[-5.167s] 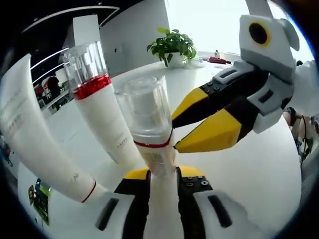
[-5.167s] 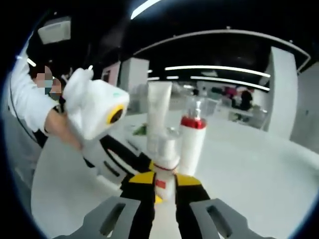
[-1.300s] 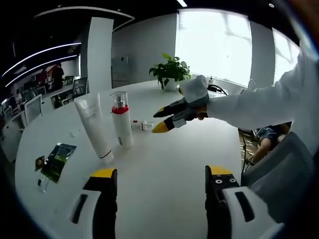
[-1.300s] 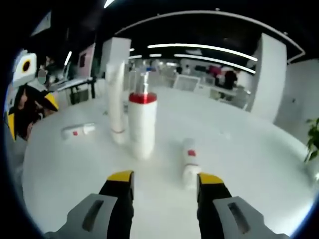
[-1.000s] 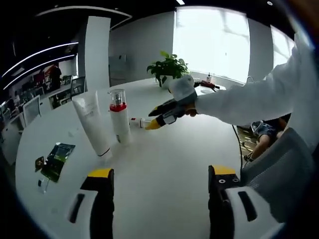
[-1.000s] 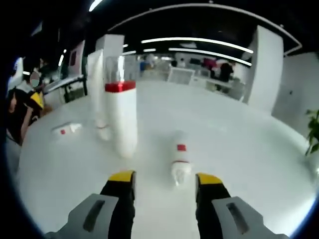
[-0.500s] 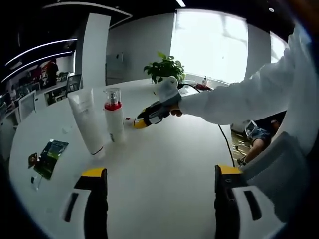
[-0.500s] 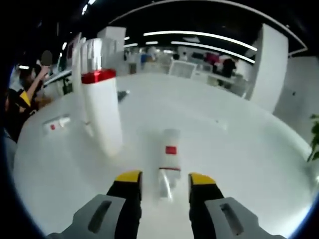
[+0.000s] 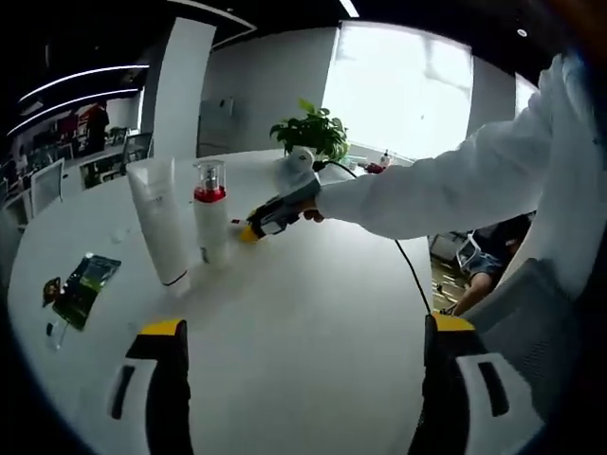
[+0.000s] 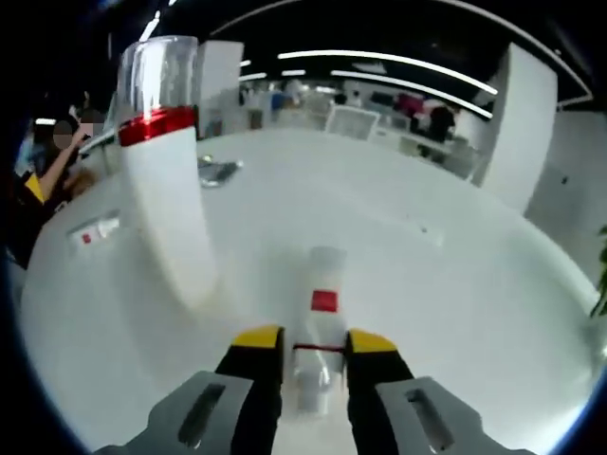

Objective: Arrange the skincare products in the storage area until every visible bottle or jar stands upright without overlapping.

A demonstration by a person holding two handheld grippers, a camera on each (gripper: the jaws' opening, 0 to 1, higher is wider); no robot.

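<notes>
Currently right gripper (image 10: 311, 343) has its jaws closed onto a small bottle (image 10: 321, 313) lying flat mid-table, just beside the upright red-collared pump bottle (image 10: 169, 190). Left gripper (image 9: 302, 332) is spread wide, holding nothing, over bare white table (image 9: 313, 313). Upright tube (image 9: 156, 220) stands beside the pump; another small bottle (image 10: 93, 231) lies toward the table's edge. Plant (image 9: 308, 133) at far edge.

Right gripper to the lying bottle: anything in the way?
Nothing visible. The small lying bottle already sits between the right gripper jaws, which flank its clear cap end. The tall pump bottle stands upright off to the side, apart from it.
</notes>
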